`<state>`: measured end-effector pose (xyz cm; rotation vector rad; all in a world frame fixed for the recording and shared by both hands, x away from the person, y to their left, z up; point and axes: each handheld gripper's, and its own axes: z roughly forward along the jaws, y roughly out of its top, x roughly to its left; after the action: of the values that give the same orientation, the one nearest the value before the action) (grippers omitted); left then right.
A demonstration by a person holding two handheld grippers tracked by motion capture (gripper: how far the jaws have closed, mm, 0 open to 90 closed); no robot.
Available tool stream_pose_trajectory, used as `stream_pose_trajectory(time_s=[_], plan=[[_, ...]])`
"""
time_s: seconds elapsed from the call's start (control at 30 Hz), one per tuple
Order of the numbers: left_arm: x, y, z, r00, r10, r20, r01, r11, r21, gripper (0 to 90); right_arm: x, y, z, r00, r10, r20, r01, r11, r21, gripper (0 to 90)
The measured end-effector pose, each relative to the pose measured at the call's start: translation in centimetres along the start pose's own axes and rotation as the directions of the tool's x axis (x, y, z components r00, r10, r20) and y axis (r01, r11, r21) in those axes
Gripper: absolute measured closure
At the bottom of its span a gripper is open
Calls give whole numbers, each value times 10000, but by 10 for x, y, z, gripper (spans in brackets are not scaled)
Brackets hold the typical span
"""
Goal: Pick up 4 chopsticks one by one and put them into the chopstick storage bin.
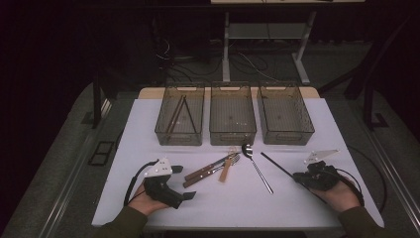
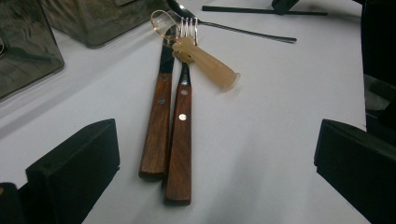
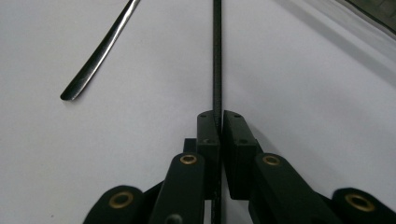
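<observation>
Two wooden-handled utensils (image 2: 170,135) lay side by side ahead, between wide-apart jaws; pale plastic-handled fork (image 2: 205,60) beyond, metal spoon (image 2: 233,28) farther.

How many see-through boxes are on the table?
3, in a row at the far side: left box with chopsticks inside, middle box, right box.

Black chopstick (image 3: 217,56) in black right gripper (image 3: 219,116), silver spoon (image 1: 256,165), two brown wooden-handled utensils (image 2: 170,140) with silver rivets, pale beige handle (image 2: 208,65), smoky translucent bins (image 1: 233,114), white table (image 1: 223,203), black left gripper (image 1: 171,191).
</observation>
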<state>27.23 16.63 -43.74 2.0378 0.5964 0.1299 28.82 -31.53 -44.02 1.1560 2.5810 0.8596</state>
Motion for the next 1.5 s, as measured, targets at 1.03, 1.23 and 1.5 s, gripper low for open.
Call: stream_pose_trajectory(time_s=[1.03, 1.23, 1.5], plan=[[0, 0, 1, 10000, -13, -16, 13, 10000, 3, 0, -8, 13, -34, 9948, 151, -1003, -354, 9785, -2031, 861], [0, 0, 1, 10000, -16, -20, 16, 10000, -1, 0, -3, 22, -36, 9928, 48, -1196, -328, 9719, -2333, 861], [0, 0, 1, 10000, -28, -26, 28, 10000, 3, 0, 0, 33, -36, 9919, -111, -1268, -219, 9666, -2553, 861]])
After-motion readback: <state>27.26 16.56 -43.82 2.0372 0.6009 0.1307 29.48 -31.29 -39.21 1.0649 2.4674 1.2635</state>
